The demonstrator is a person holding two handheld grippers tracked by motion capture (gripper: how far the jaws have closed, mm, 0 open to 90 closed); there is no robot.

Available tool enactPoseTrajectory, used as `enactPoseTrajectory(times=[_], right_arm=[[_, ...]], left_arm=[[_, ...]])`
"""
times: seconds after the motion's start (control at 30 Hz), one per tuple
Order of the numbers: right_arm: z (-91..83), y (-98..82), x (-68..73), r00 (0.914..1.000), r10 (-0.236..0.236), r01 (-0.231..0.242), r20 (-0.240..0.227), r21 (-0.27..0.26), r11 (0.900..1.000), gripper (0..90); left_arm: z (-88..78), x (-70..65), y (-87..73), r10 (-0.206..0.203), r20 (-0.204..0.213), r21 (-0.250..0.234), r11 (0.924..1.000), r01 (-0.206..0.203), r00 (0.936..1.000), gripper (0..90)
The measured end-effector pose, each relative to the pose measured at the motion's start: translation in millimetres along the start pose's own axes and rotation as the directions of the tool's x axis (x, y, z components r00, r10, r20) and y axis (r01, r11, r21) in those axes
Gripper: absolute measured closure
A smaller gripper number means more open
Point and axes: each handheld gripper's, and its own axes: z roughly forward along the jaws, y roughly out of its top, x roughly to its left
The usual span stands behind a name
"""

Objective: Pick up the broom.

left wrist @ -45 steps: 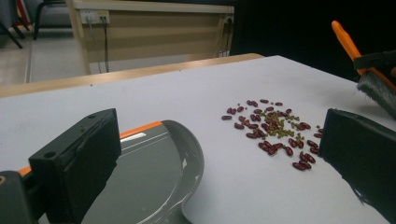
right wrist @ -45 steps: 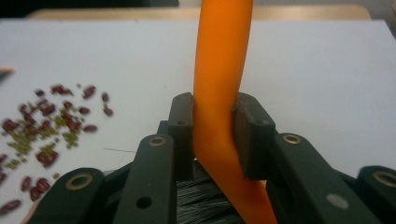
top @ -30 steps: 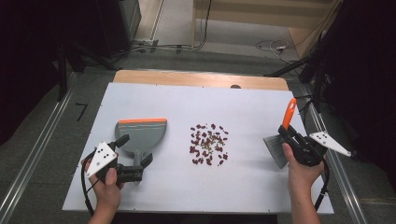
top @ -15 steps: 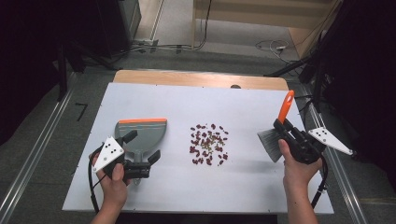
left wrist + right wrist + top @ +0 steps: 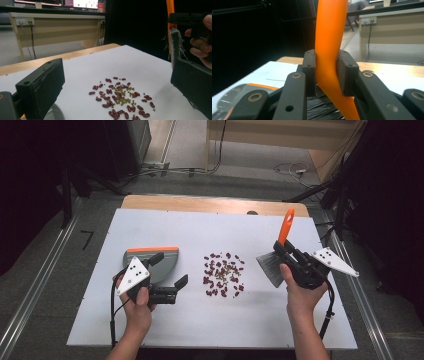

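One brush with an orange handle was clamped between the fingers of the right gripper, lifted near the counter's right edge. One grey dustpan lay toward the left, just behind the left gripper, whose fingers stood wide with nothing between them. One scatter of beans, too many to count, sat mid-counter with bare surface all around.

Left hand-held gripper jaws wide apart, nothing between. Beans scattered on white desk ahead. Brush upright at right, in far hand-held gripper.
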Motion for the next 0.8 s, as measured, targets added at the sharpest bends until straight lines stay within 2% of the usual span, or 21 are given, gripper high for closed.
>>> enactPoseTrajectory(times=[0.1, 0.23, 0.27, 0.3, 0.47, 0.8], right_arm=[[5.0, -3.0, 7.2, 0.9998, 0.0, 0.0, -0.021, 0.008, 1.0, 69.5], [12.2, -8.0, 22.6, 0.9979, -0.024, 0.025, -0.06, 0.031, 0.999, 69.5], [12.2, -8.0, 22.6, 0.9979, -0.024, 0.025, -0.06, 0.031, 0.999, 69.5], [15.4, -11.6, 29.1, 0.9969, -0.04, 0.043, -0.068, 0.041, 0.998, 69.5], [20.9, -17.9, 40.5, 0.9949, -0.042, 0.048, -0.091, 0.056, 0.997, 69.5], [26.0, -23.1, 61.4, 0.9883, -0.048, 0.057, -0.145, 0.058, 0.997, 69.5]], left_arm=[[4.3, 0.3, 0.5, -0.004, 0.014, 0.002, 1.0, 0.004, 0.9999, 0.0], [11.5, -0.2, -2.4, -0.011, 0.027, 0.018, 0.9998, 0.01, 0.9996, 0.0], [13.8, -1.3, -3.5, -0.01, 0.03, 0.026, 0.9996, 0.009, 0.9995, 0.0], [18.1, -3.8, -5.4, -0.021, 0.038, 0.035, 0.9992, 0.02, 0.999, 0.0], [25.2, -13.5, -7.6, -0.041, 0.071, 0.051, 0.998, 0.037, 0.9966, 0.3], [43.3, -37.2, -15.8, -0.058, 0.168, 0.112, 0.9929, 0.04, 0.9841, 3.5]])
